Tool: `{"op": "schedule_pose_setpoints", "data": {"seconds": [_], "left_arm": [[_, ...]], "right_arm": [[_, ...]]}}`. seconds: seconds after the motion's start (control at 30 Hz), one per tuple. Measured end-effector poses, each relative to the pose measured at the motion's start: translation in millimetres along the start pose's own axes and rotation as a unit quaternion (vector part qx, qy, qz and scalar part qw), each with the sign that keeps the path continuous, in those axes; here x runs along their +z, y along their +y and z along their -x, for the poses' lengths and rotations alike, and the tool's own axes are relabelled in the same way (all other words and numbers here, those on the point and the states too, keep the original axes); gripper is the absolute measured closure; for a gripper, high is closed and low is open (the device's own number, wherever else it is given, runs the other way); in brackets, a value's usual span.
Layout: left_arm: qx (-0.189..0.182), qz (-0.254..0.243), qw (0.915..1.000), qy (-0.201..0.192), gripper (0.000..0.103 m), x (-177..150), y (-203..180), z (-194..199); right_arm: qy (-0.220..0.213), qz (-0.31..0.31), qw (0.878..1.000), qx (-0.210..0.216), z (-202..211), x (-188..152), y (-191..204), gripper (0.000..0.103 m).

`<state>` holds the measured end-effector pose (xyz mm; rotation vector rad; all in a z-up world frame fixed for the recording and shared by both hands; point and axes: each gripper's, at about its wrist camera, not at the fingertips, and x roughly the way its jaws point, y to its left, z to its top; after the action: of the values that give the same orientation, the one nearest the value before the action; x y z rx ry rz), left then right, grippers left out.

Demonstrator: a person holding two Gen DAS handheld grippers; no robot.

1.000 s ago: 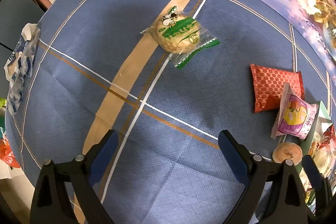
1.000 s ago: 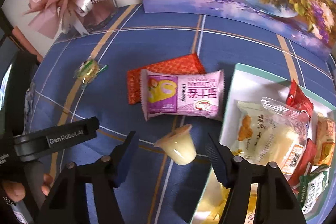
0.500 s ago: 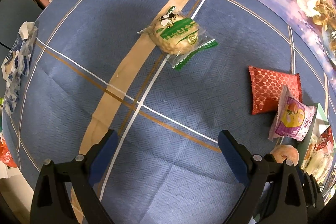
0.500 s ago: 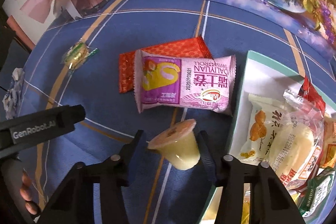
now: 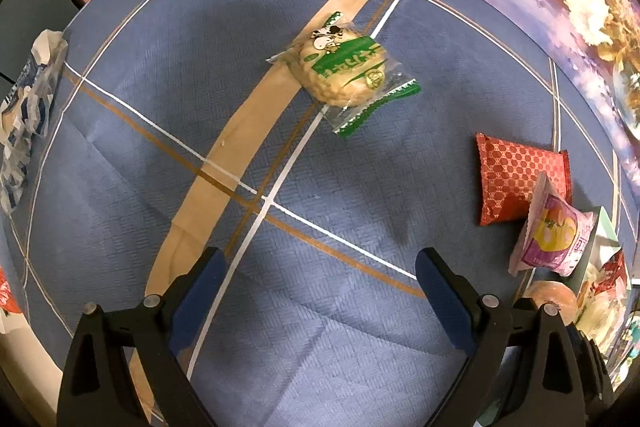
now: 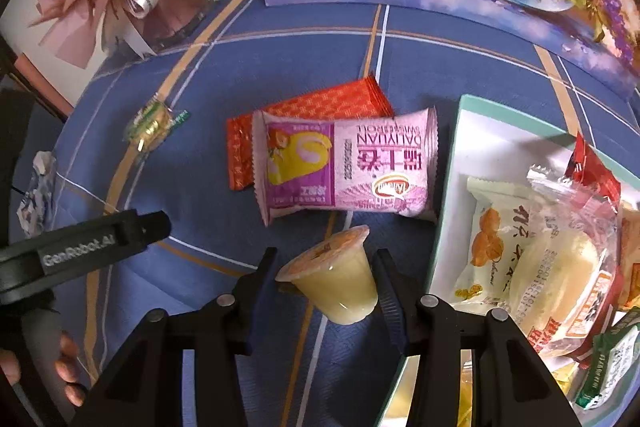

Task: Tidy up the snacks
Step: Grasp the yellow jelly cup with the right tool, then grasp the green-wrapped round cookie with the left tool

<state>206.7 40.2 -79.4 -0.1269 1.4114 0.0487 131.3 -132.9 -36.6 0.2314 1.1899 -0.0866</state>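
A blue checked tablecloth [image 6: 280, 39] holds loose snacks beside a white box [image 6: 452, 187]. The right gripper [image 6: 326, 279] has just closed on a tilted jelly cup [image 6: 334, 279]; its slick taper could slip. The left gripper [image 5: 320, 303] gapes wide, holding nothing.

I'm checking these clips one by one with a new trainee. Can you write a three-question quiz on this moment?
1. True or false: the right tool grips the jelly cup.
2. What lies partly on the red packet? A) pink Swiss-roll packet B) rice cracker C) the box
3. Does the left tool hold anything?

Key: 1 true; 2 A; 3 no, it is open over bare tablecloth.
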Motion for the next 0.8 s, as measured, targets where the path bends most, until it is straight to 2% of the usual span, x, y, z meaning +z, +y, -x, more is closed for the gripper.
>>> {"op": "schedule_pose_setpoints", "data": {"seconds": [0.17, 0.27, 0.43, 0.67, 0.8], "left_arm": [[0.001, 0.004, 1.0, -0.002, 0.007, 6, 10, 4], [-0.009, -0.01, 0.9997, -0.019, 0.007, 11, 7, 16], [0.027, -0.076, 0.9945, -0.067, 0.007, 28, 4, 36], [-0.001, -0.135, 0.9875, -0.081, 0.007, 61, -7, 37], [0.01, -0.164, 0.9829, -0.082, 0.008, 72, -16, 27]], "right_arm": [[-0.018, -0.003, 1.0, 0.014, 16, 4, 3, 0.053], [-0.033, -0.006, 0.999, 0.02, 27, 8, 4, 0.053], [-0.053, -0.013, 0.998, 0.023, 37, 18, 2, 0.053], [-0.062, -0.018, 0.997, 0.035, 30, 41, 3, 0.053], [-0.065, -0.013, 0.997, 0.037, 25, 51, 6, 0.053]]}}
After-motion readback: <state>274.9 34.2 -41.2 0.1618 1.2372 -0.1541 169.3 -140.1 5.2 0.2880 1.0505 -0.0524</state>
